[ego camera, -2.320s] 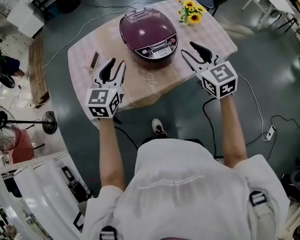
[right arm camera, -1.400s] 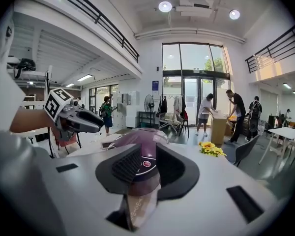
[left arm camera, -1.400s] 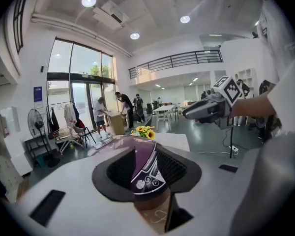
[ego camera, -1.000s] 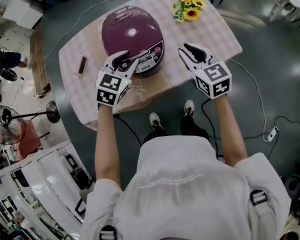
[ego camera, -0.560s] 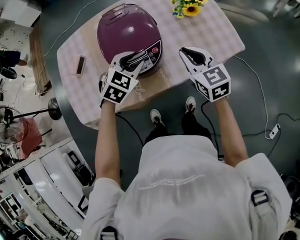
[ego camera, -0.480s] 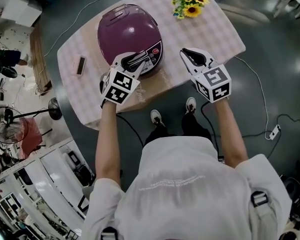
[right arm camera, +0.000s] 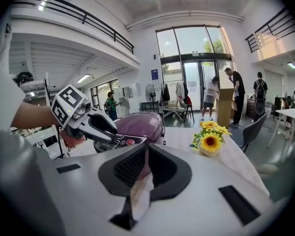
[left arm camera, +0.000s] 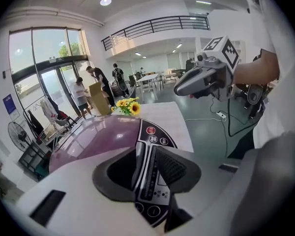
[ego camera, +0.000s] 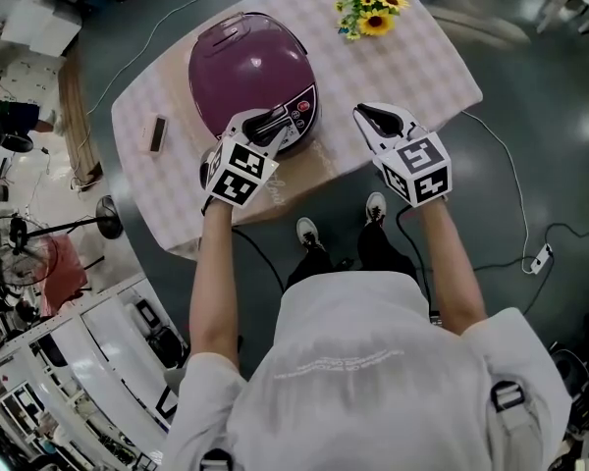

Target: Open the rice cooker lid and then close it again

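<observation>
The left gripper, jaws partly apart, has come down over the front control panel of the shut purple rice cooker on the table, apparently to start opening it; the right gripper, just closed empty, hovers beside the cooker.

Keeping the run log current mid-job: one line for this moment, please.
rice cooker lid: shut | left gripper: jaws apart, over control panel | right gripper: jaws just closing, nothing between

Rice cooker on table, sunflower bunch behind and right of it at the far edge, small bar-shaped object left of cooker, cable on floor right of table.
</observation>
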